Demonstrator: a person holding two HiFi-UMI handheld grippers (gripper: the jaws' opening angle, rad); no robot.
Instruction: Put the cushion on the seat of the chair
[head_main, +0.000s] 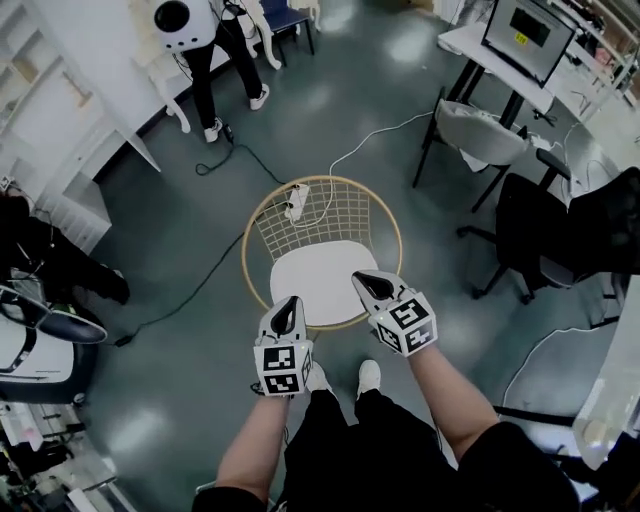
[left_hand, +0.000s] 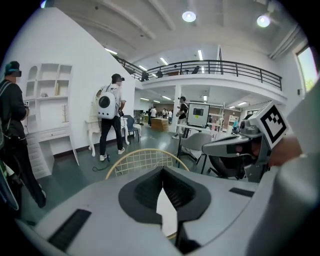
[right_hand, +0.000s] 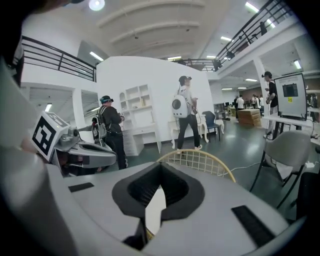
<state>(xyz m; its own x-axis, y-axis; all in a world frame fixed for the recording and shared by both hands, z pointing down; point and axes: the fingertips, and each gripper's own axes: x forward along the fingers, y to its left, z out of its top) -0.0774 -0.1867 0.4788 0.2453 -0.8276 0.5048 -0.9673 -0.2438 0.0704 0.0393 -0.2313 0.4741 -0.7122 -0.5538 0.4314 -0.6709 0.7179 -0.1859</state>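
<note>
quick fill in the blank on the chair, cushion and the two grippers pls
1. The white cushion lies on the ___ of the round wire-backed chair.
2. The left gripper hangs above the chair's near edge with its jaws ___.
3. The right gripper is shut too, and between its jaws there is ___.

Missing words: seat; shut; nothing

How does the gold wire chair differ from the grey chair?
The gold wire chair has an open mesh back and a white cushion on its seat; the grey chair has a solid shell. The wire chair's frame is gold, the grey chair's legs black. Nobody sits in either.
</note>
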